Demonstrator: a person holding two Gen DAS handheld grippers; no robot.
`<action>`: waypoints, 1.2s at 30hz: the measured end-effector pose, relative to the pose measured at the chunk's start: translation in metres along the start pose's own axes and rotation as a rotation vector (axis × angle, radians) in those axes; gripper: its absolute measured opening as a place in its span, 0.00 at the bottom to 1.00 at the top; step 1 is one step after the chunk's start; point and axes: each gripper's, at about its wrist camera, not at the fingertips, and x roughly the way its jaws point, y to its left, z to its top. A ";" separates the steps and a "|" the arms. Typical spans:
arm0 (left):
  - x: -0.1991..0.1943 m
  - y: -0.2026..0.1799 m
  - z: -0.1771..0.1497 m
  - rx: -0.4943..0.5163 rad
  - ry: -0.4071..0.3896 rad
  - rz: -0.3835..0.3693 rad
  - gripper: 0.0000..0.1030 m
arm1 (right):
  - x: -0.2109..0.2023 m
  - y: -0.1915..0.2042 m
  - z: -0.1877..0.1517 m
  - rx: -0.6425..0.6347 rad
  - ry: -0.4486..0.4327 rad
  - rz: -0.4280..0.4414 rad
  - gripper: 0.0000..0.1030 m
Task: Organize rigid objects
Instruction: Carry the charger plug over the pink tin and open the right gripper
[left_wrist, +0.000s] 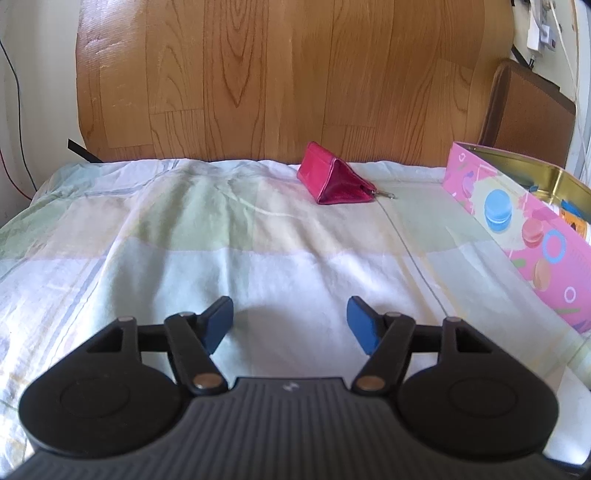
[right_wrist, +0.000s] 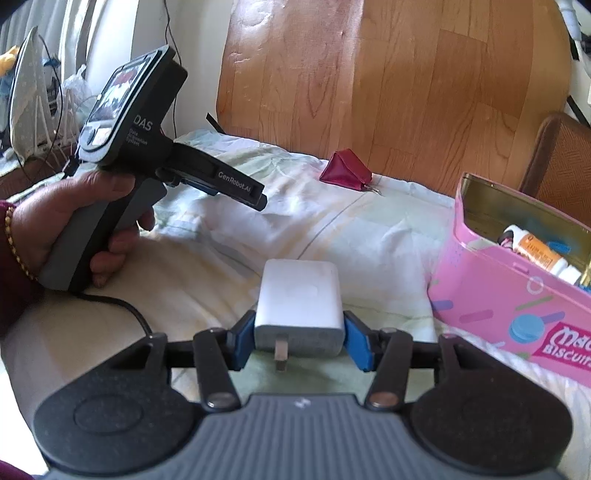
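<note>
My right gripper (right_wrist: 299, 338) is shut on a white plug-in charger (right_wrist: 299, 306), its blue pads on both sides, held just above the bed sheet. A pink biscuit tin (right_wrist: 517, 314) stands open to its right, with a tube and other small items inside; the tin also shows in the left wrist view (left_wrist: 517, 225). A red pouch (left_wrist: 334, 179) lies at the far edge of the bed, also in the right wrist view (right_wrist: 347, 168). My left gripper (left_wrist: 290, 325) is open and empty over the sheet; it shows from the side in the right wrist view (right_wrist: 236, 188).
The bed sheet (left_wrist: 221, 240) is wrinkled, pale green and white. A wooden headboard (left_wrist: 277, 74) stands behind it. A brown chair (left_wrist: 528, 110) is at the far right. An ironing board and cables (right_wrist: 29, 96) stand at the left.
</note>
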 end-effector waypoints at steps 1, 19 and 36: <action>0.001 0.000 0.000 0.001 0.004 0.002 0.68 | -0.003 0.001 -0.001 0.000 -0.002 -0.003 0.47; -0.014 -0.041 -0.007 0.056 0.030 -0.053 0.69 | -0.097 -0.124 -0.088 0.282 -0.020 -0.389 0.47; -0.060 -0.238 -0.021 0.250 0.156 -0.726 0.67 | -0.112 -0.129 -0.120 0.295 -0.155 -0.350 0.55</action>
